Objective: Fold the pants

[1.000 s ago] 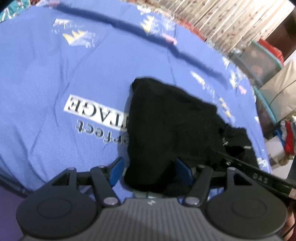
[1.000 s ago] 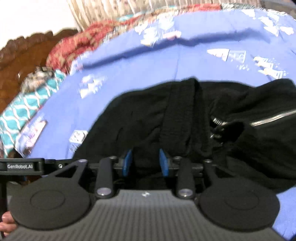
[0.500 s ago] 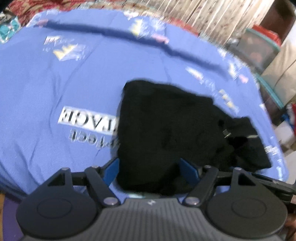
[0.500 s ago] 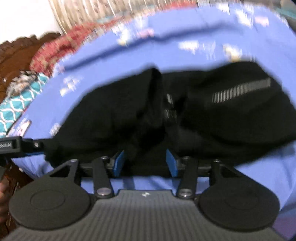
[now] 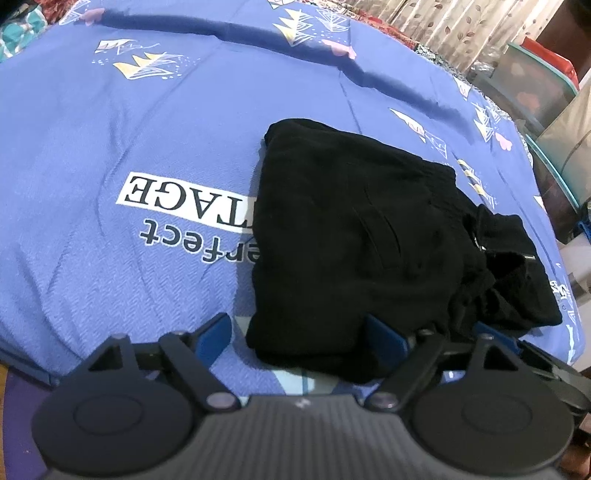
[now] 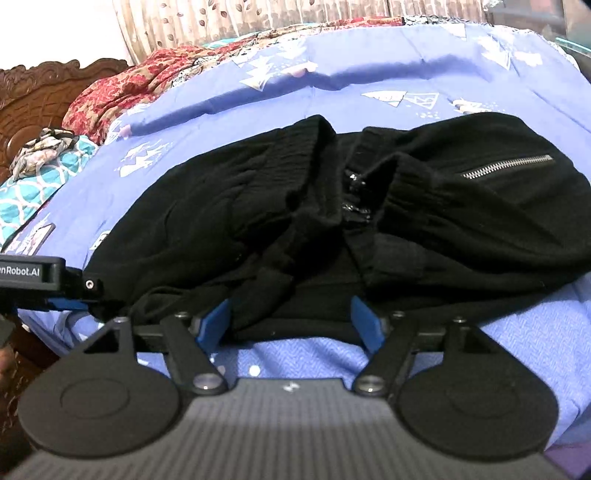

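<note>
The black pants (image 5: 354, 236) lie folded in a compact bundle on the blue bedsheet (image 5: 110, 129). In the right wrist view the pants (image 6: 295, 206) show a ribbed waistband and a silver pocket zipper (image 6: 508, 164). My left gripper (image 5: 297, 332) is open, its blue pads on either side of the bundle's near edge. My right gripper (image 6: 290, 319) is open at the near edge of the pants, holding nothing. The left gripper's body (image 6: 33, 277) shows at the left edge of the right wrist view.
The sheet has printed lettering (image 5: 184, 199) left of the pants. A carved wooden headboard (image 6: 40, 96) and red patterned cloth (image 6: 122, 88) lie beyond the bed. Storage boxes (image 5: 532, 81) and curtains (image 5: 454, 26) stand at the right.
My right gripper has opened from nearly shut on the pants and let the fabric go. Both grippers have drawn back a little; the pants lie settled on the sheet.
</note>
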The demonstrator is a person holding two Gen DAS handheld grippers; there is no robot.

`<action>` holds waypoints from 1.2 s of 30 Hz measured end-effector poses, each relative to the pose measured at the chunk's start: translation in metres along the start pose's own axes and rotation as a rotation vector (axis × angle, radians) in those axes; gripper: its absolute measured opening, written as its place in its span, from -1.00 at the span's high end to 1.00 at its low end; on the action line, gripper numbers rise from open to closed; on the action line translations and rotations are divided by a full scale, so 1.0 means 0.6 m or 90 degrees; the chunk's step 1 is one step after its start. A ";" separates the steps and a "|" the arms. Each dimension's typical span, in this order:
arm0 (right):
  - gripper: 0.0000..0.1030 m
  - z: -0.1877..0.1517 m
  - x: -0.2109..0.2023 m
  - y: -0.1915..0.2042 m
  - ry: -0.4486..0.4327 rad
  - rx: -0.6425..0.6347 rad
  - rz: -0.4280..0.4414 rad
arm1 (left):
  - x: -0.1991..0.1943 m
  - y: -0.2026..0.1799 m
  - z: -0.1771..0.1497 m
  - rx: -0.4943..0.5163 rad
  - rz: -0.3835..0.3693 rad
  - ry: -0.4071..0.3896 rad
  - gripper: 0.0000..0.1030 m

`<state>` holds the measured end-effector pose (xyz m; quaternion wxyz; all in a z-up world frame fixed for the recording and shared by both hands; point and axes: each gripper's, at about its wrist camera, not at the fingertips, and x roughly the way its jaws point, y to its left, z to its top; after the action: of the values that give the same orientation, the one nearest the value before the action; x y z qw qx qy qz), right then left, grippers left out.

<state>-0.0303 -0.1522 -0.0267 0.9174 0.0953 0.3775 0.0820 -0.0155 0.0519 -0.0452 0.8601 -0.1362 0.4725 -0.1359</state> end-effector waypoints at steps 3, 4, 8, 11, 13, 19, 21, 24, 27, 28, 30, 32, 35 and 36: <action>-0.46 -0.001 0.000 -0.002 -0.004 0.006 0.003 | 0.002 0.000 0.000 0.004 -0.002 -0.001 -0.67; -0.47 -0.003 -0.001 0.000 -0.007 0.007 0.003 | 0.003 0.000 0.000 0.006 -0.002 -0.001 -0.68; -0.47 -0.006 -0.004 -0.002 -0.012 0.016 0.009 | 0.005 0.000 0.001 0.010 -0.005 -0.002 -0.71; -0.47 -0.008 -0.008 -0.011 -0.018 0.038 0.024 | 0.006 0.002 0.001 0.012 -0.011 0.000 -0.75; -0.47 -0.010 -0.010 -0.015 -0.021 0.047 0.032 | 0.008 0.001 0.002 0.014 -0.013 0.000 -0.78; -0.48 -0.013 -0.014 -0.013 -0.020 0.048 0.036 | 0.012 -0.001 0.002 0.023 -0.020 0.004 -0.91; -0.50 -0.013 -0.015 -0.014 -0.020 0.048 0.039 | 0.013 -0.001 0.002 0.024 -0.023 0.004 -0.94; -0.54 -0.013 -0.015 -0.015 -0.019 0.045 0.041 | 0.014 0.000 0.002 0.022 -0.029 0.004 -0.99; -0.65 -0.011 -0.014 -0.016 -0.017 0.044 0.050 | 0.015 -0.001 0.002 0.024 -0.030 0.005 -0.99; -0.69 -0.011 -0.013 -0.016 -0.017 0.044 0.054 | 0.016 -0.001 0.002 0.025 -0.030 0.004 -0.99; -0.72 -0.011 -0.013 -0.015 -0.017 0.044 0.057 | 0.016 -0.001 0.002 0.026 -0.030 0.004 -1.00; -0.75 -0.011 -0.014 -0.014 -0.018 0.044 0.059 | 0.016 -0.001 0.002 0.026 -0.030 0.004 -1.00; -0.78 -0.011 -0.013 -0.014 -0.018 0.044 0.063 | 0.017 -0.002 0.002 0.028 -0.029 0.004 -1.00; -0.79 -0.011 -0.013 -0.013 -0.018 0.044 0.065 | 0.017 -0.001 0.000 0.030 -0.029 0.004 -1.00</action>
<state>-0.0396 -0.1609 -0.0278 0.9136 0.1472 0.3614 0.1138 -0.0102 0.0475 -0.0526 0.8583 -0.1264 0.4687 -0.1666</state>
